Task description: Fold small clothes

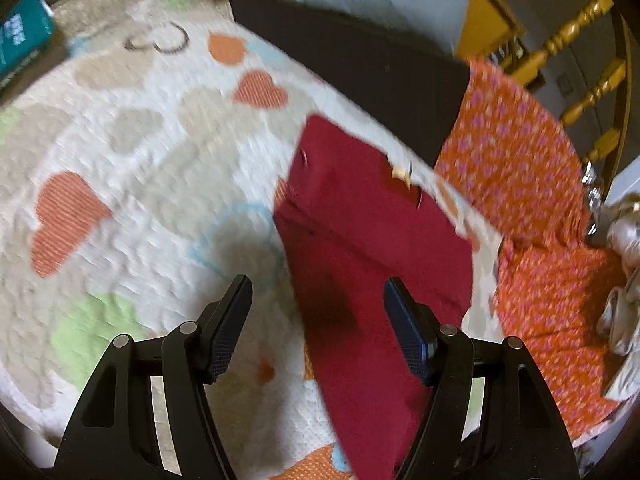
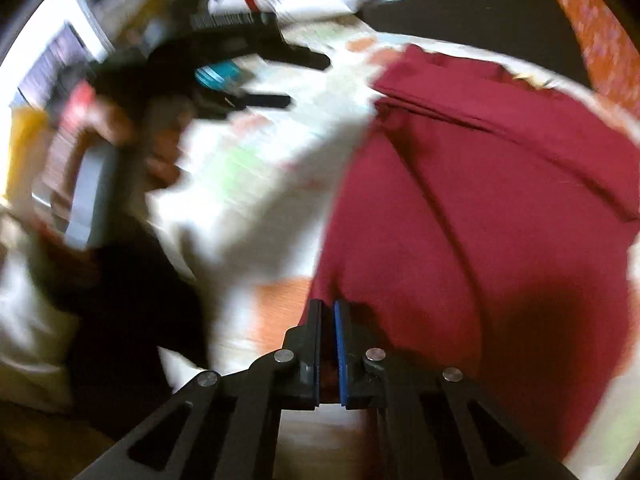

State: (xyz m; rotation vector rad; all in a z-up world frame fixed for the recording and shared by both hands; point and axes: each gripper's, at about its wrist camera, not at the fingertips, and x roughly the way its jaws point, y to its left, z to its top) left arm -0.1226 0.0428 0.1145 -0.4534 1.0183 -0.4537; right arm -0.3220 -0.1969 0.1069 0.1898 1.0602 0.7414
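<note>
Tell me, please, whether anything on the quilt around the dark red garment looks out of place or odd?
Nothing stands out. The dark red garment lies fairly flat on the heart-patterned quilt, with an orange patterned cloth beside it. Motion blur hides fine detail.

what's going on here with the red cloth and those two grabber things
A person is folding a small dark red garment on a heart-patterned quilt, holding a gripper in each hand. The right gripper is pinched shut on the near edge of the garment. The left gripper is open above the quilt and the garment's side, holding nothing. An orange patterned cloth lies beside the garment. The fold looks only partly done.
</note>
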